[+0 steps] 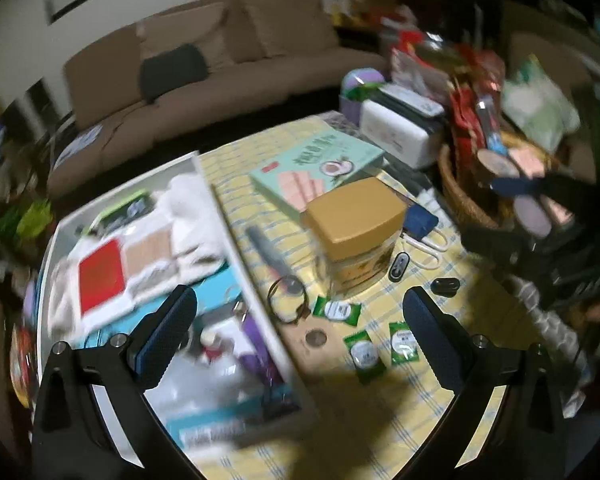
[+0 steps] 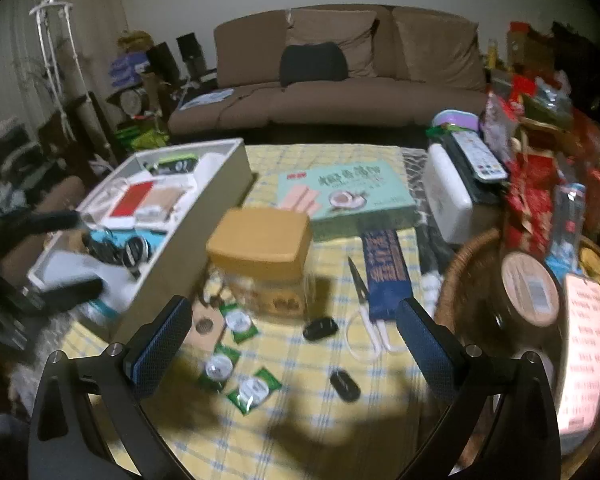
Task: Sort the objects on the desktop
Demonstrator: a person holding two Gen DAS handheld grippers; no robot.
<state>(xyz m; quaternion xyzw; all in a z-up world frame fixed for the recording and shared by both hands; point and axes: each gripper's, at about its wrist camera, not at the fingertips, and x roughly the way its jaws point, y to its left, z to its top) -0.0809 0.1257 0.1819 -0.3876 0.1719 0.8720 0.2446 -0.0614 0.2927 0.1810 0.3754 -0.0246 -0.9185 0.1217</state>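
- Left wrist view: the shallow white rectangular tray [image 1: 204, 184] at the left already holds cards, cloth and small items, so the sorting looks partly done.
- The left gripper [image 1: 300, 312] hovers with jaws wide apart and nothing between them.
- Loose on the yellow checked counter [image 2: 340, 420]: three green round-windowed sachets [image 2: 242, 364], a clear jar with a tan lid [image 2: 260, 260], and white-handled scissors [image 2: 364, 304].
- The scissors lie lengthwise, tip pointing away toward the sofa, handles nearest.
- The right gripper [image 2: 294, 320] is also spread wide and empty.
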